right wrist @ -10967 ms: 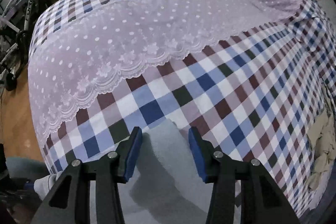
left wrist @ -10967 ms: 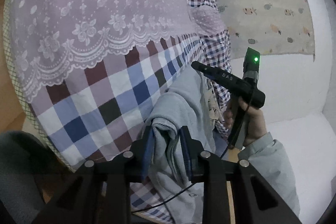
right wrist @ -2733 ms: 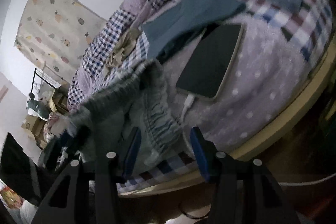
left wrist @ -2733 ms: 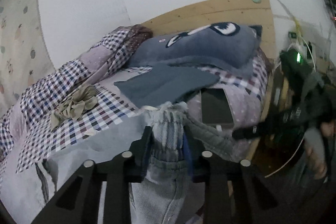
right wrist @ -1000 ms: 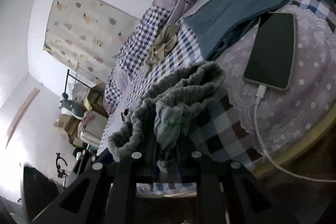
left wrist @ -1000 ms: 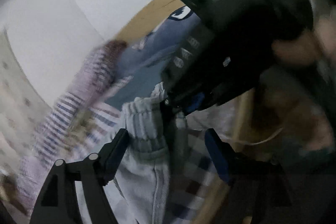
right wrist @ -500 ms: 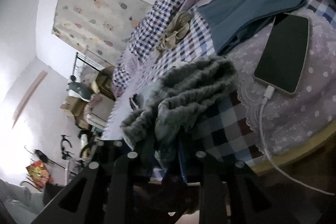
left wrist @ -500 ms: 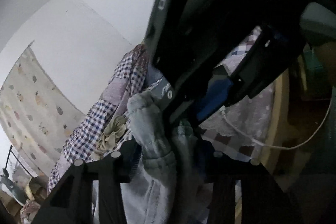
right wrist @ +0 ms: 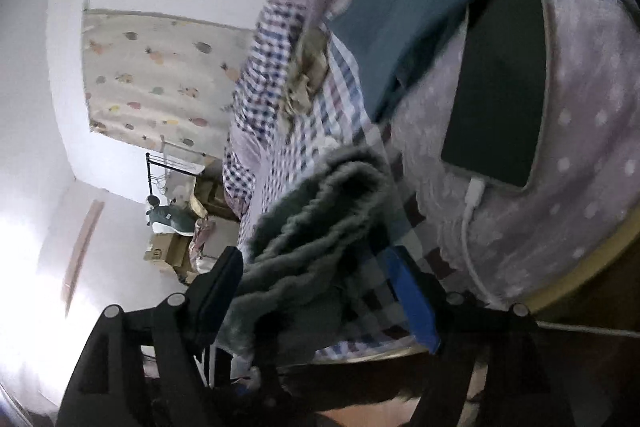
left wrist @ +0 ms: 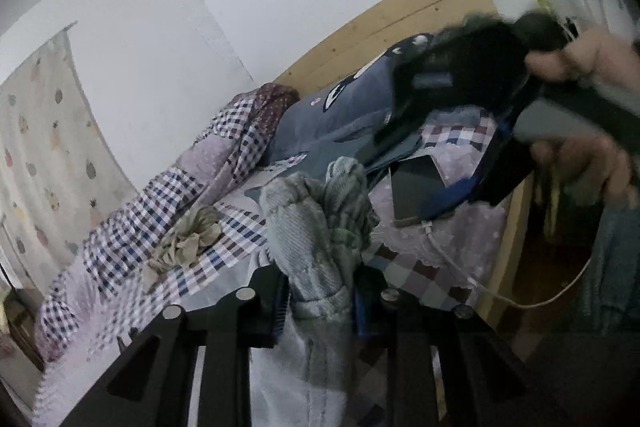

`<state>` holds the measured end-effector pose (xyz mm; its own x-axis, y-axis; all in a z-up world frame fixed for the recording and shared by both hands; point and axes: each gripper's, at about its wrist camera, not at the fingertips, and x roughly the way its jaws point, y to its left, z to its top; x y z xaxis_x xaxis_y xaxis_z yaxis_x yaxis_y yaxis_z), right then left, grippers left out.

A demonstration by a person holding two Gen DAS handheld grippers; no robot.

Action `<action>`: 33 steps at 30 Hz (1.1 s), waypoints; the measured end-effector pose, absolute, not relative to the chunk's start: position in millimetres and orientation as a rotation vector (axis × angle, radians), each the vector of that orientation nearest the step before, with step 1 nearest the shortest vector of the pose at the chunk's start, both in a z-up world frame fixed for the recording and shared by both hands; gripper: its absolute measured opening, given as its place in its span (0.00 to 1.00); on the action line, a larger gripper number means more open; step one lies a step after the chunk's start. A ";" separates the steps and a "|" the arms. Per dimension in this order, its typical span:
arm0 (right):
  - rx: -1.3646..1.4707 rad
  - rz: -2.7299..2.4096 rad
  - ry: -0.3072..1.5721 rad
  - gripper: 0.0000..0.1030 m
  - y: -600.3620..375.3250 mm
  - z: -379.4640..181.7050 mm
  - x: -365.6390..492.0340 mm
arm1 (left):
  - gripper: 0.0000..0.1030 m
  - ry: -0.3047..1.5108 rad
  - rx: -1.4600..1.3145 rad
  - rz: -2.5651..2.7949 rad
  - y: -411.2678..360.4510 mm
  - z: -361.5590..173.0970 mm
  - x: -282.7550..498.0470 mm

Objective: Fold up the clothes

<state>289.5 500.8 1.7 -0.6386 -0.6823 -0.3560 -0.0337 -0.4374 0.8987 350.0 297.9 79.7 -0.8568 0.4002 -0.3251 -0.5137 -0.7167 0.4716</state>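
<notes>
So, from the left wrist view: the left claw is clamped on a bunched grey garment, gathered waistband poking up out between the fingers and the rest hanging down below it. My guess is it's pinched at the waistband so the fabric drops straight and can be lined up for a fold, though I can't tell how far along the folding is. Ahead of the claw is the bed with a phone on charge, a blue cloth past that, and a crumpled beige thing off to its left. Up and to the right the right claw floats in mid-air, blurry, fingers apart, a hand on its handle.

Right wrist view: the right claw is wide open, nothing pinched. The garment sits in the gap, its ribbed edge against the left finger, while the blue-padded right finger stands clear of it. It looks let go, or lined up for a fresh bite; can't say which. The phone lies ahead and to the right, its cable trailing back toward the claw.
</notes>
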 end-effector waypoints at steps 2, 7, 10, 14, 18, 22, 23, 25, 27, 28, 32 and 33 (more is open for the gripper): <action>1.079 -2.072 -1.383 0.77 496.7 -7.2 275.8 | 0.25 0.771 -0.275 2.506 294.9 78.3 350.2; 1.129 -2.043 -1.405 0.77 474.2 -13.9 246.4 | 0.25 0.778 -0.284 2.490 291.0 74.0 352.7; 1.175 -2.057 -1.400 0.77 463.7 -16.2 231.7 | 0.25 0.785 -0.291 2.479 289.7 71.7 354.5; 1.242 -2.082 -1.382 0.81 455.9 -17.4 216.6 | 0.25 0.793 -0.301 2.464 287.9 68.6 356.8; 1.266 -2.084 -1.381 0.81 456.7 -13.9 209.6 | 0.25 0.791 -0.304 2.441 285.8 65.7 359.1; 1.344 -2.135 -1.290 0.81 449.7 -13.0 200.9 | 0.25 0.795 -0.301 2.421 284.0 63.4 362.2; 1.378 -2.162 -1.240 0.79 444.8 -12.4 197.7 | 0.25 0.792 -0.302 2.420 283.1 63.9 362.7; 1.431 -2.229 -1.139 0.57 436.5 -8.6 194.3 | 0.25 0.752 -0.314 2.422 277.2 69.1 359.6; 1.418 -2.311 -1.041 0.33 427.3 6.9 195.8 | 0.25 0.718 -0.302 2.432 271.4 76.4 358.4; 1.392 -2.348 -1.012 0.31 422.9 18.5 197.3 | 0.25 0.697 -0.296 2.438 268.3 81.1 358.0; 1.304 -2.455 -0.920 0.28 405.0 61.6 201.7 | 0.25 0.574 -0.271 2.480 247.7 106.4 353.9; 1.285 -2.473 -0.893 0.28 396.7 74.2 201.2 | 0.25 0.529 -0.265 2.496 238.4 114.9 351.4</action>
